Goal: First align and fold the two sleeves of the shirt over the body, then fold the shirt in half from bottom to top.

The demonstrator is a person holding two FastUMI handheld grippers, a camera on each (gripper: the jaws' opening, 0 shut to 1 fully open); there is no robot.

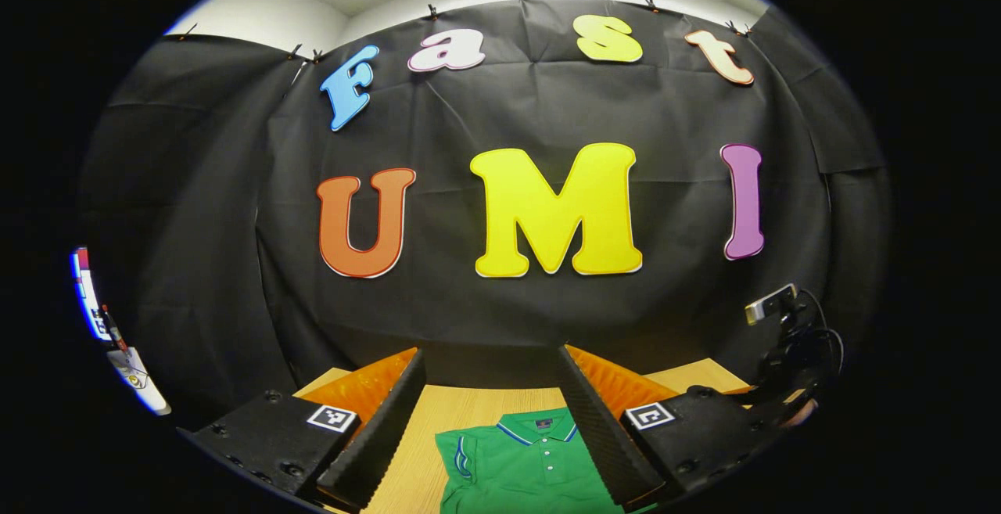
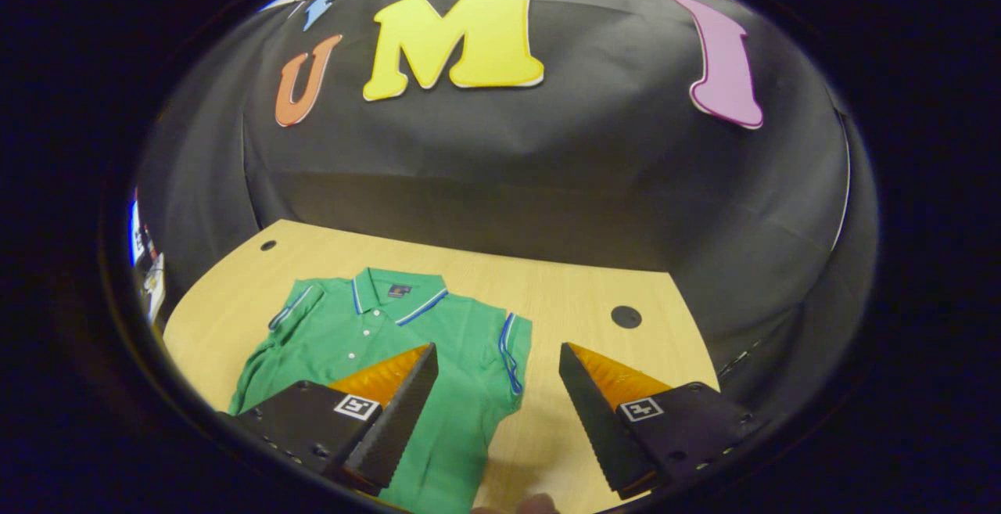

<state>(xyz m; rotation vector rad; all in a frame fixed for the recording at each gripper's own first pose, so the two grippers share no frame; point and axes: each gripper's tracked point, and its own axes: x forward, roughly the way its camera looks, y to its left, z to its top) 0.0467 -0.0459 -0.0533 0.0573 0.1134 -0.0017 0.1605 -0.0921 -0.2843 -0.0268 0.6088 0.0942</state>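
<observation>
Below both spread-open grippers, the green shirt (image 2: 375, 342) lies collar-away on the table (image 2: 579, 295), its sleeves folded in, so the right gripper (image 2: 496, 404) looks closer to the hem than the left gripper (image 1: 493, 412).

- We carry a left gripper (image 1: 493, 420) with dark blocky finger mounts, round screw heads and a square black-and-white marker on each.
- Our right gripper (image 2: 496, 412) has the same mounts, markers and ridged, wedge-shaped fingers (image 2: 395, 420).

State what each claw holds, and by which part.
Nothing. The left claw and right claw are open above the green shirt on the table.
</observation>
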